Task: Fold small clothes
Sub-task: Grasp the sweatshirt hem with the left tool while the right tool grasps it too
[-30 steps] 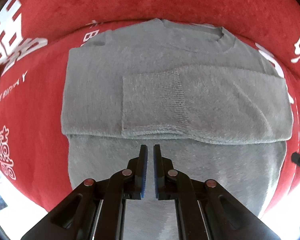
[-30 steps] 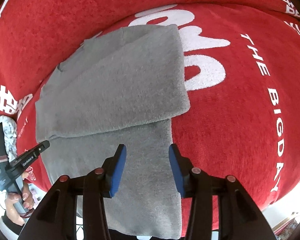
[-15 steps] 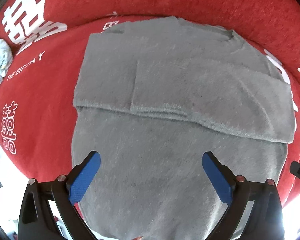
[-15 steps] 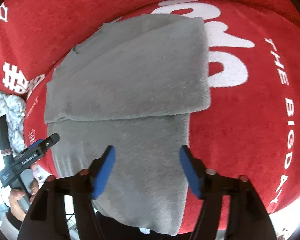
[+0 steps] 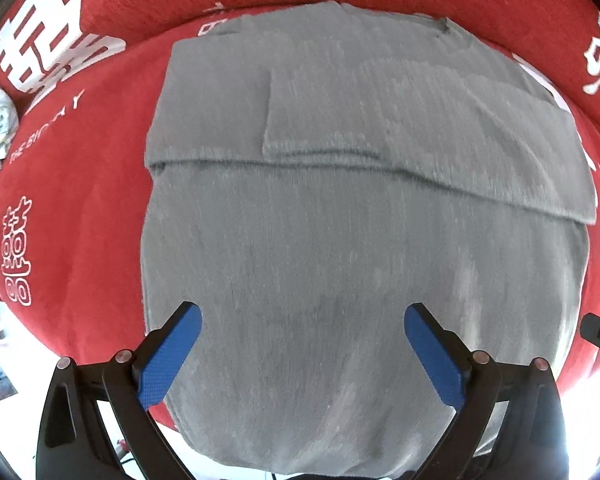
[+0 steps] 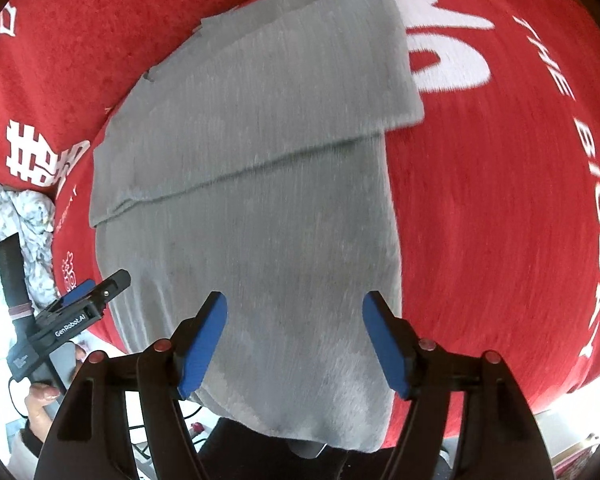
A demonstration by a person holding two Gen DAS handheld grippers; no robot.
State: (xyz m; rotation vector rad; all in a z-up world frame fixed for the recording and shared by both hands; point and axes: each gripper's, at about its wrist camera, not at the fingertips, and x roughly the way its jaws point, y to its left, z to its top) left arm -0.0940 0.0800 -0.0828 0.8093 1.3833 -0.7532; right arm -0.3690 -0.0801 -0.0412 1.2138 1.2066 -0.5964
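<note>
— What do my left tongs have?

— Nothing. I see them spread wide, blue pads apart, above the near hem of the grey sweater. My right tongs are spread too, empty, over the same hem nearer its right edge.

— And where does the sweater lie?

— Flat on the surface — a red cloth with white lettering covers it. The near hem hangs a little over the front edge. Farther up, both sleeves are folded across the chest, the cuff near the middle; the collar is at the far end.

— Anything else around?

— A crumpled pale fabric heap off the left side. In the right view the left gripper body is held by a hand. The room below the edge is overexposed — I can't tell much.
</note>
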